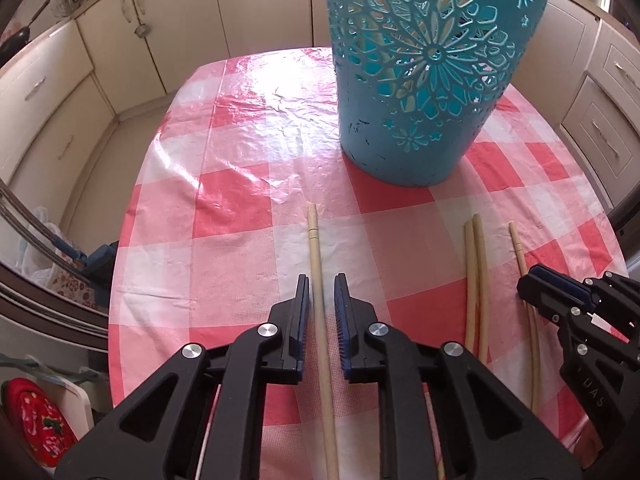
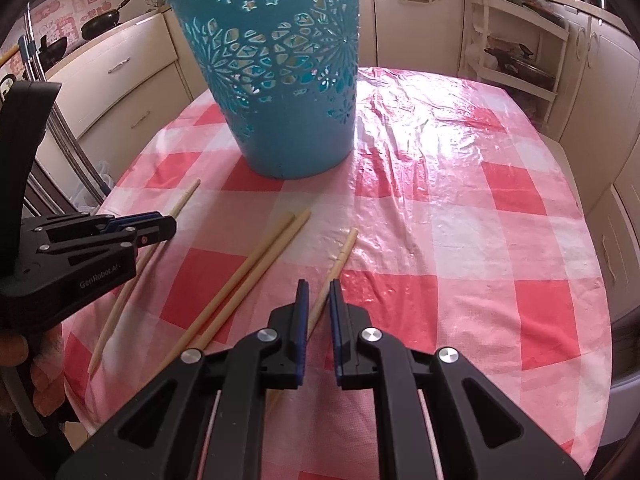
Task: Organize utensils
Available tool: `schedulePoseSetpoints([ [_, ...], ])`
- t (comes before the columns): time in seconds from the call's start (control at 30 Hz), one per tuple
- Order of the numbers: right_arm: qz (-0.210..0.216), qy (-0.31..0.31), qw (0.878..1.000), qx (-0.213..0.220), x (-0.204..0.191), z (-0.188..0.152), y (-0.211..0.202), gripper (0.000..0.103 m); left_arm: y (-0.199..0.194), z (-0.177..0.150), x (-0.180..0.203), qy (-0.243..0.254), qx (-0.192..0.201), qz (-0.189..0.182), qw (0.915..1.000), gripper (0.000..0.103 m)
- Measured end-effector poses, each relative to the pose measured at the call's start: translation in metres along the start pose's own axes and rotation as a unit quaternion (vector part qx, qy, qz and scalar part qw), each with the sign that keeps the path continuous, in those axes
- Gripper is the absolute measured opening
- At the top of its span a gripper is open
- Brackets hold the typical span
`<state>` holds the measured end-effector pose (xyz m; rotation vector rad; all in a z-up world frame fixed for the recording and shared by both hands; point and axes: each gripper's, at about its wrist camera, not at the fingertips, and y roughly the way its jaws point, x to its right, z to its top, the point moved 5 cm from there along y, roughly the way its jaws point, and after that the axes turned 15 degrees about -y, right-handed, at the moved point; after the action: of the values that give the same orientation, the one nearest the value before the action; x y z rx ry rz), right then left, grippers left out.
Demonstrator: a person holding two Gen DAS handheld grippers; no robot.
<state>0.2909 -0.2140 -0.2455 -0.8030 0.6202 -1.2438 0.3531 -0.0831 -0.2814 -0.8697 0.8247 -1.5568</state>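
A tall teal cut-out basket (image 1: 420, 80) stands on the red-and-white checked table (image 1: 248, 152); it also shows in the right wrist view (image 2: 288, 80). Several wooden chopsticks lie in front of it. My left gripper (image 1: 322, 286) is open, its jaws on either side of the leftmost chopstick (image 1: 316, 264), not closed on it. My right gripper (image 2: 318, 292) is open around the rightmost chopstick (image 2: 340, 260). A pair of chopsticks (image 2: 256, 268) lies between the two. The right gripper (image 1: 552, 288) shows in the left wrist view, the left gripper (image 2: 160, 228) in the right wrist view.
Cream kitchen cabinets (image 1: 60, 92) surround the table. A white rack with dishes (image 2: 520, 56) stands at the back right. Pans (image 2: 100, 24) sit on the left counter. A blue mop head and bags (image 1: 92, 260) are on the floor left of the table.
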Motion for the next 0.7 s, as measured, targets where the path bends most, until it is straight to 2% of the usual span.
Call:
schedulePoseSetpoints([
  [0.03, -0.002, -0.005, 1.0, 0.0, -0.001, 0.0005, 0.0003, 0.011, 0.0, 0.0005, -0.0003, 0.001, -0.002, -0.003, 1.0, 0.011],
  [0.07, -0.002, -0.011, 1.0, -0.001, -0.0028, 0.0005, 0.0002, 0.011, 0.0001, 0.001, -0.0007, -0.003, -0.005, -0.01, 0.9999, 0.005],
  [0.23, 0.003, -0.02, 1.0, -0.005, -0.0052, -0.0012, -0.0011, 0.01, -0.0003, 0.0001, -0.0031, -0.008, -0.009, -0.012, 0.9999, 0.005],
  [0.4, -0.001, -0.007, 1.0, -0.003, -0.0024, 0.0016, 0.0013, 0.011, 0.0004, -0.0013, 0.0018, 0.009, 0.001, 0.007, 0.9999, 0.008],
  [0.53, -0.002, -0.022, 1.0, -0.006, -0.0067, 0.0023, 0.0011, 0.01, 0.0001, -0.0002, 0.0001, 0.003, -0.006, -0.006, 1.0, 0.005],
  [0.7, -0.004, -0.019, 1.0, -0.005, -0.0063, 0.0025, 0.0017, 0.01, -0.0004, -0.001, 0.0015, 0.007, -0.005, -0.002, 1.0, 0.005],
])
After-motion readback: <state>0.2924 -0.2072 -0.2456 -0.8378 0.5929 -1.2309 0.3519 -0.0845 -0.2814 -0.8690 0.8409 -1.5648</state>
